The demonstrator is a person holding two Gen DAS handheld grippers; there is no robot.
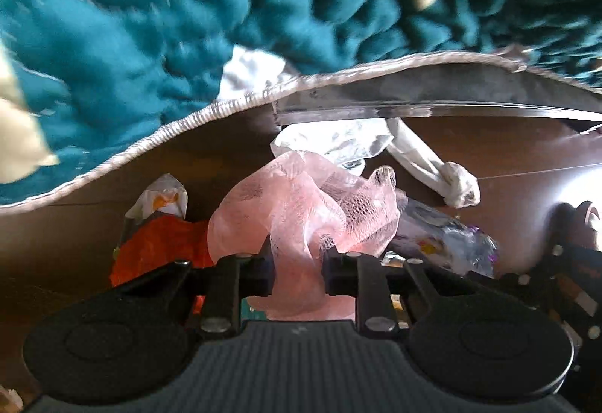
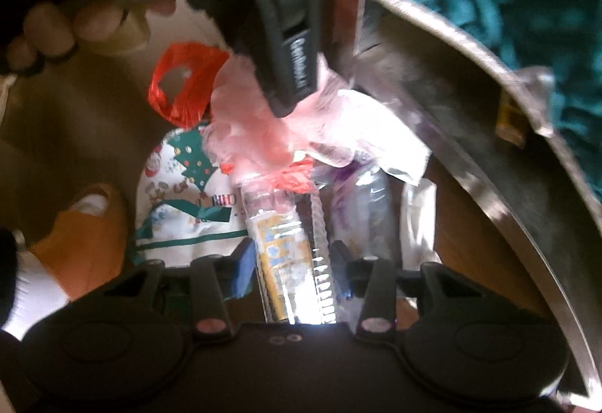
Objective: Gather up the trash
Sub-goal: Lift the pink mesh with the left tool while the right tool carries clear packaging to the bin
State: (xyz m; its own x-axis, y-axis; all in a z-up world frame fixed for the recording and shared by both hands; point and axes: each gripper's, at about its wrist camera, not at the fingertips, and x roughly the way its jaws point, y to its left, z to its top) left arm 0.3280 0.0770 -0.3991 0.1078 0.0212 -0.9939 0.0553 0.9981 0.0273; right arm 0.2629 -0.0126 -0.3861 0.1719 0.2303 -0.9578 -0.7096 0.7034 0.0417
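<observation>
My left gripper (image 1: 297, 274) is shut on a pink mesh net (image 1: 304, 202), held inside the open mouth of a foil-lined bag (image 1: 376, 104). In the right wrist view the left gripper (image 2: 286, 48) reaches in from above with the pink net (image 2: 252, 134) bunched under it. My right gripper (image 2: 293, 262) is shut on a clear plastic bottle (image 2: 289, 243) with a yellow label, also inside the bag. Other trash lies in the bag: a red plastic bag (image 2: 184, 82), a Christmas-print bag (image 2: 180, 179), a white knotted bag (image 1: 444, 179) and clear wrappers (image 1: 444, 243).
A teal shaggy rug (image 1: 150, 18) lies beyond the bag's serrated rim (image 1: 210, 112). A crumpled white paper (image 1: 252, 70) lies on the rug by the rim. A foot in an orange slipper (image 2: 82, 236) stands at the left in the right wrist view.
</observation>
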